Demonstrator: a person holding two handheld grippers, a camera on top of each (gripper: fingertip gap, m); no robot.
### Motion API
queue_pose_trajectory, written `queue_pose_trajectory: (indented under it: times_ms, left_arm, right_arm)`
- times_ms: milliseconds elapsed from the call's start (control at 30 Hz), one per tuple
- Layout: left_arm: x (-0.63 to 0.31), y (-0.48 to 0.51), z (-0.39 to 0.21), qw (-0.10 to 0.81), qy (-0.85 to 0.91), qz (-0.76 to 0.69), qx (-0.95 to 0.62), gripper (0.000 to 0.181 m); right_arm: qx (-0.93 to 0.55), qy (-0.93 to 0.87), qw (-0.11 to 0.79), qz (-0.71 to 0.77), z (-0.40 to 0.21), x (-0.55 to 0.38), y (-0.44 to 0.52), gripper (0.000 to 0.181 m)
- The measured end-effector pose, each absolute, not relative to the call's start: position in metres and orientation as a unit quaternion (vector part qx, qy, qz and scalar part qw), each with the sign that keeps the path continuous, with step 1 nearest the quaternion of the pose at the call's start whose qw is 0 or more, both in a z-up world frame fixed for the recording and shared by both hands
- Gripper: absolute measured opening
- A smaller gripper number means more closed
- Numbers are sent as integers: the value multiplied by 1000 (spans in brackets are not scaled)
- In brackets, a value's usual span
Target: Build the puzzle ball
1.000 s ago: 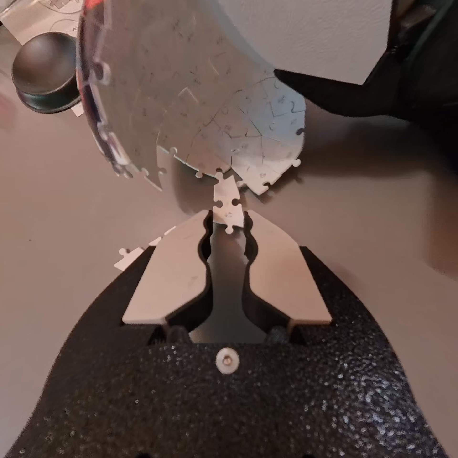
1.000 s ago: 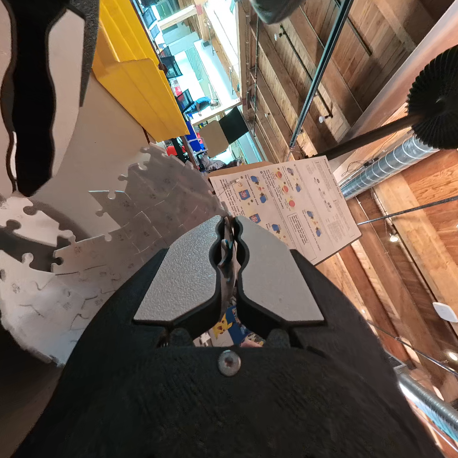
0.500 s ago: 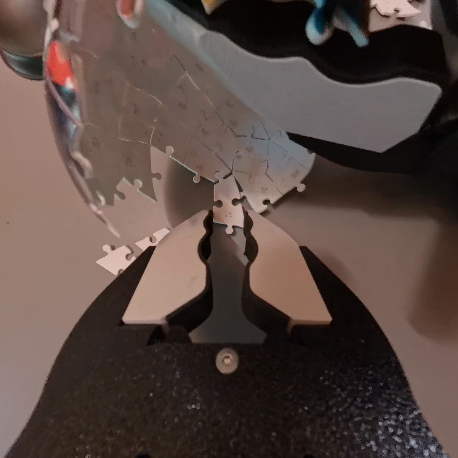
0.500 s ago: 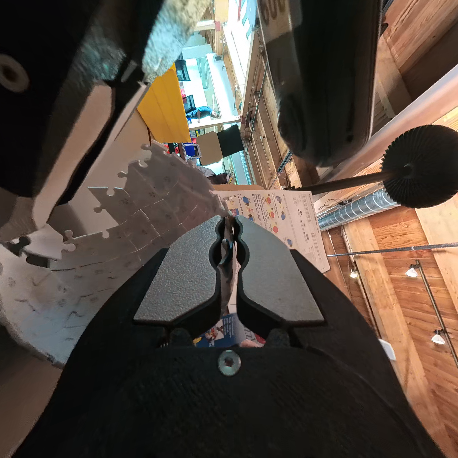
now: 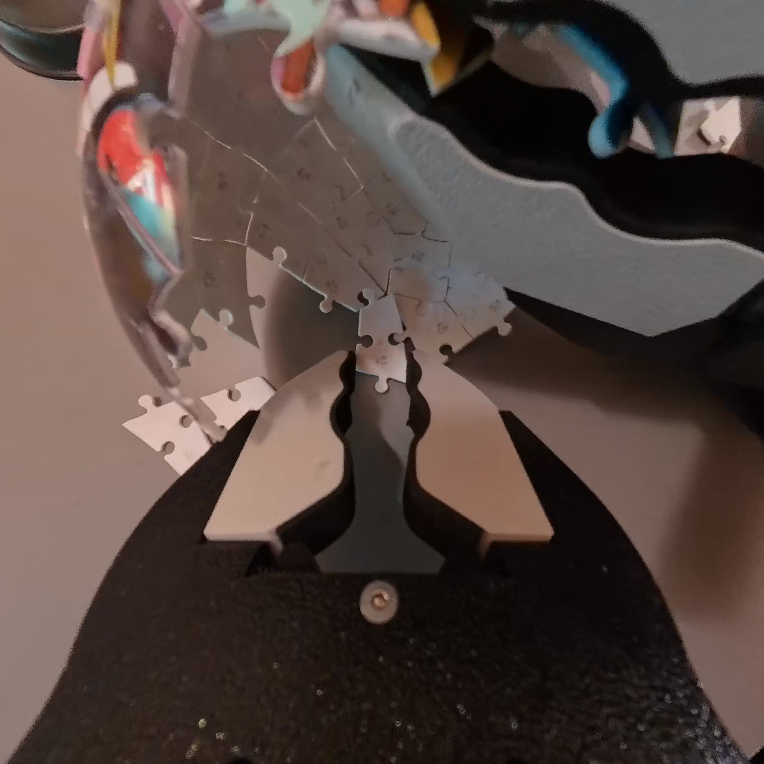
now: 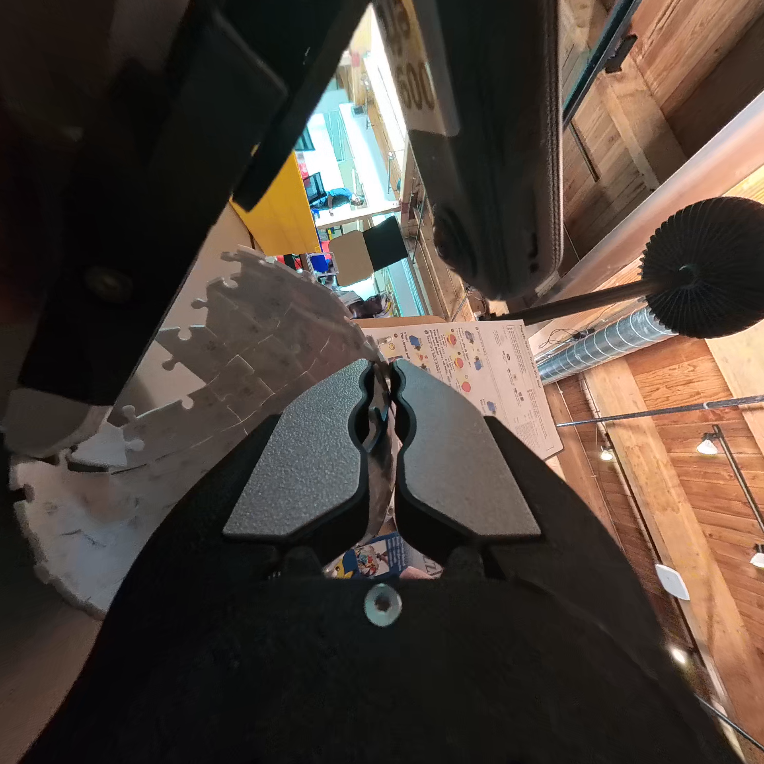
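Observation:
My left gripper (image 5: 381,366) is shut on a small grey puzzle piece (image 5: 379,330), whose far end meets the lower rim of the part-built puzzle ball shell (image 5: 297,215). The shell shows its grey inner side, with coloured print at its left and top edges. My right gripper (image 6: 382,372) is shut on the shell's rim (image 6: 248,351) and holds it up. One of its pale fingers (image 5: 558,231) crosses the upper right of the left wrist view. The left gripper's black body (image 6: 124,198) fills the upper left of the right wrist view.
Two loose joined pieces (image 5: 177,430) lie on the beige table (image 5: 62,537) left of my left fingers. A dark round object (image 5: 33,49) sits at the far left. An instruction sheet (image 6: 488,372), a yellow bin (image 6: 281,206) and a black round fan-like thing (image 6: 703,268) lie behind the shell. My right fingertips sit around 12 centimeters from my left ones.
The shell and the right gripper have tilted and come closer over my left gripper, so the coloured outer side now shows. The left gripper looms larger in the right wrist view. Both grips are unchanged.

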State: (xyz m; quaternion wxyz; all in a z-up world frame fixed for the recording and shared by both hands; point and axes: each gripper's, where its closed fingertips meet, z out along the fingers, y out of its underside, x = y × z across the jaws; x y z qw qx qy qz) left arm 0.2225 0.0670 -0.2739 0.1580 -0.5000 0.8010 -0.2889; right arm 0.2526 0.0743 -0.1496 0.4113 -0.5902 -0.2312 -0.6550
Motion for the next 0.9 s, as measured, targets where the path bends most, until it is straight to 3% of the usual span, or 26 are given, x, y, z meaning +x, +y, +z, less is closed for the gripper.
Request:
queue_pose_trajectory:
  times_ms: [300, 833, 900]
  left_arm:
    - [221, 60, -270, 137, 780, -330, -513, 26]
    - [223, 81, -264, 186, 791, -328, -482, 28]
    - [214, 84, -275, 153, 805, -307, -483, 34]
  right_arm:
    - [-592, -223, 418, -651, -149, 251, 73, 7]
    - [-593, -225, 417, -651, -150, 250, 73, 7]
    - [-590, -232, 414, -653, -150, 247, 74, 7]
